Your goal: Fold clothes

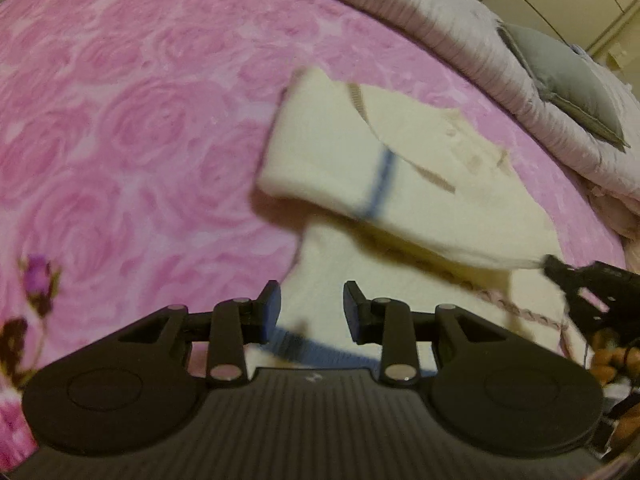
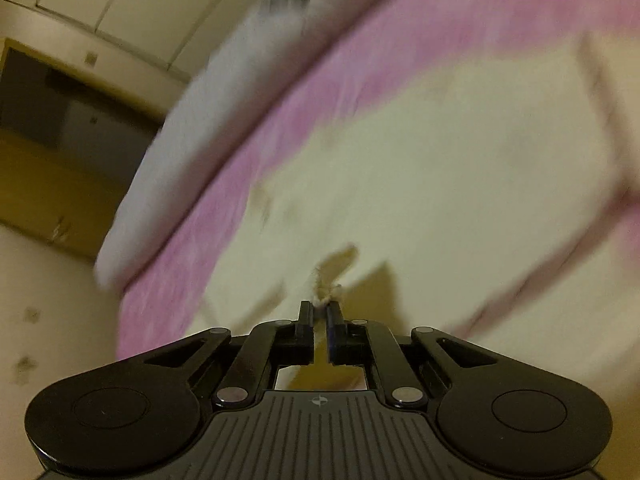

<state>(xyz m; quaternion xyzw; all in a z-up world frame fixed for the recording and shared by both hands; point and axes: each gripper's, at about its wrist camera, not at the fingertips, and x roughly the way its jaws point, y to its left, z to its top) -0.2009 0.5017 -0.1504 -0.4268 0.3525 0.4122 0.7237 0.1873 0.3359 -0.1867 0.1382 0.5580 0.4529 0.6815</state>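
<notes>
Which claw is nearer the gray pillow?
Right, as far as the left wrist view shows. The right claw, shut on the cream garment, sits below the gray pillow. The left claw hangs open further back, over the garment's near part.

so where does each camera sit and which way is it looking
Left wrist: sits on the left tool, open, looking forward over the cream garment on the pink bedspread; right tool enters at the right edge.
Right wrist: sits on the right tool, shut on the garment's edge, facing bed and wall, blurred.
Shared: garment, bedspread.
</notes>
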